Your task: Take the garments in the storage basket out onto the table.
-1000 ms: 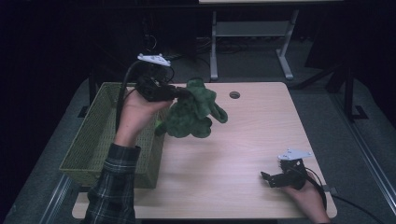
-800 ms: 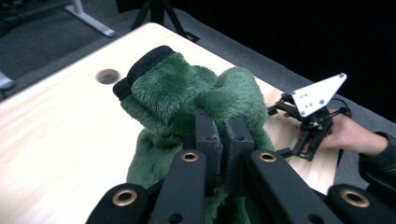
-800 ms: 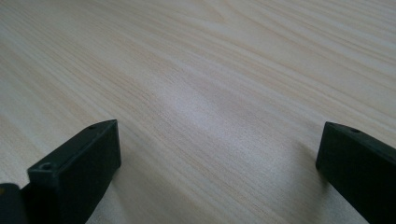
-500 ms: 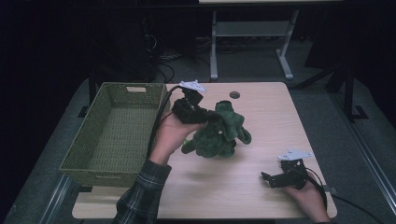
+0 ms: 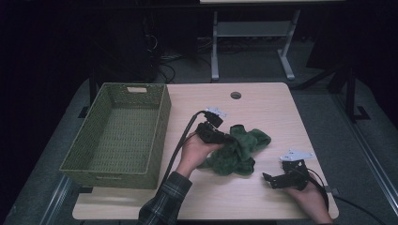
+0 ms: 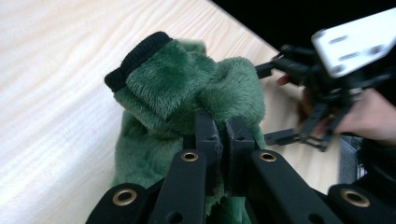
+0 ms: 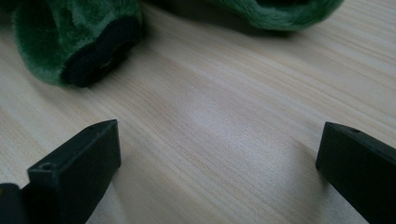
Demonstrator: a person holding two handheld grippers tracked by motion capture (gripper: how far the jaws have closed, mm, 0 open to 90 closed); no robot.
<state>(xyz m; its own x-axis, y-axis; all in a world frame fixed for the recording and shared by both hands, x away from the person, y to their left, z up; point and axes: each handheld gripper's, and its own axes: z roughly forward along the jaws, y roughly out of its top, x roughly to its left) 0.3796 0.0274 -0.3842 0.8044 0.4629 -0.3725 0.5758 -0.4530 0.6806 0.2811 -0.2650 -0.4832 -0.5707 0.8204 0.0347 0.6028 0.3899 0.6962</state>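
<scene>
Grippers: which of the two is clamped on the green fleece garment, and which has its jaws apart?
The left gripper is shut on the green fleece garment mid-table. The right gripper, near the table's front right corner, has its jaws spread wide over bare wood.

Garment point(image 5: 237, 151): you hold a deep green plush, its cuff point(image 6: 135, 58) edged in black.
Basket point(image 5: 159, 136): at your left in the high view, olive green in a fine woven pattern.
Table point(image 5: 263, 101): pale wood with a light grain running through it.
Your sleeve point(image 5: 164, 201): dark green plaid at the lower edge.
Left gripper point(image 5: 220, 136): black, with a grey plate on top.
Right gripper point(image 5: 274, 180): black, grey plate too.
</scene>
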